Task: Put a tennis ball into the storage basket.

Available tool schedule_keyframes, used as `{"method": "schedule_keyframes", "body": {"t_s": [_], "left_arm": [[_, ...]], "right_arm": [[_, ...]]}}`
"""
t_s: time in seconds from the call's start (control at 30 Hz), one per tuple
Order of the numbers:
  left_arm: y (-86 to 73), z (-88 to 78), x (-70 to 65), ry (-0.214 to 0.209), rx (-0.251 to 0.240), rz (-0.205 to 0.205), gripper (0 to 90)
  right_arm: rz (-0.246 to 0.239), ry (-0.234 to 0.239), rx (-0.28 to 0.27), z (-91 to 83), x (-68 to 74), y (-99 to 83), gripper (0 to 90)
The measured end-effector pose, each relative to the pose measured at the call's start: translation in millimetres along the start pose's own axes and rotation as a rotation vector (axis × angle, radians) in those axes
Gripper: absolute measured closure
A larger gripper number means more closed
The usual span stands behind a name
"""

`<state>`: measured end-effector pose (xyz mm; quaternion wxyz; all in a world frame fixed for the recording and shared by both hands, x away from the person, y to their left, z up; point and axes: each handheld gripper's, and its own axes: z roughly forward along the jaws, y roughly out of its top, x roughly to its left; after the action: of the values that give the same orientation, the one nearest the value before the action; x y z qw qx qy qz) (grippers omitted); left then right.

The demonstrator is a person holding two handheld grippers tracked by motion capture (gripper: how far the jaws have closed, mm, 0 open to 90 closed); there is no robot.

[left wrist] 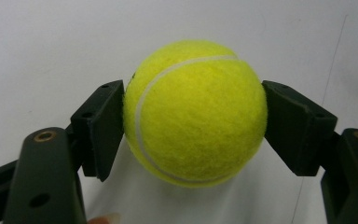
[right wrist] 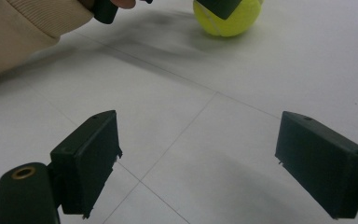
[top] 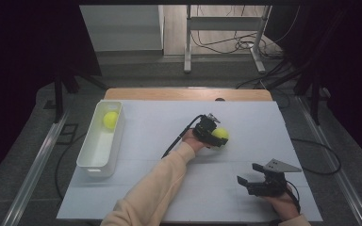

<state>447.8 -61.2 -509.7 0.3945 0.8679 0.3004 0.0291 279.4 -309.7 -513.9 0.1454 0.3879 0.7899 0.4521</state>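
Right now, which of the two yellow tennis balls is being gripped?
The tennis ball in the middle of the table, pinched between the left gripper's fingers. The other ball lies loose in the white bin at the left.

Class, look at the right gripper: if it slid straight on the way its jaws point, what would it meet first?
Probably the tennis ball held by the left gripper; bare table lies between, though depth is uncertain.

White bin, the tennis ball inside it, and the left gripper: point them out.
white bin [top: 88,165], high view, near rim.
tennis ball [top: 111,119], high view, its middle.
left gripper [left wrist: 193,123], left gripper view, between the jaws.
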Motion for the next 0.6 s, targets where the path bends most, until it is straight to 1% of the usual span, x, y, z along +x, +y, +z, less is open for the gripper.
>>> {"method": "schedule_keyframes", "body": {"t_s": [0.13, 0.17, 0.23, 0.27, 0.3, 0.43, 0.47, 0.6], "left_arm": [[1.3, -7.7, -0.8, -0.016, -0.018, -0.002, 26.2], [1.5, -9.6, -1.2, -0.017, -0.017, 0.004, 26.2], [1.6, -12.1, -2.5, -0.013, -0.021, 0.003, 26.1], [1.6, -13.8, -2.5, -0.014, -0.020, 0.010, 26.1], [1.4, -14.9, -3.5, -0.015, -0.025, 0.005, 26.1], [0.6, -19.8, -7.2, -0.018, -0.040, 0.011, 26.0], [0.2, -22.3, -8.0, -0.021, -0.043, 0.019, 26.0], [-0.9, -29.2, -11.5, -0.025, -0.056, 0.023, 26.1]], "right_arm": [[0.002, -0.001, -0.001, -0.4, -0.2, -0.1, 14.1], [0.002, -0.002, -0.001, -0.5, -0.3, -0.1, 14.1], [0.002, -0.002, -0.002, -0.6, -0.2, -0.1, 14.1], [0.001, -0.004, 0.000, -0.7, -0.2, -0.2, 14.1], [0.002, -0.004, -0.001, -0.8, -0.2, -0.2, 14.1], [0.003, -0.002, -0.003, -1.0, -0.2, -0.3, 14.1], [0.003, -0.003, -0.003, -1.0, -0.2, -0.4, 14.1], [0.003, -0.005, -0.003, -1.1, -0.2, -0.5, 14.1]]}}
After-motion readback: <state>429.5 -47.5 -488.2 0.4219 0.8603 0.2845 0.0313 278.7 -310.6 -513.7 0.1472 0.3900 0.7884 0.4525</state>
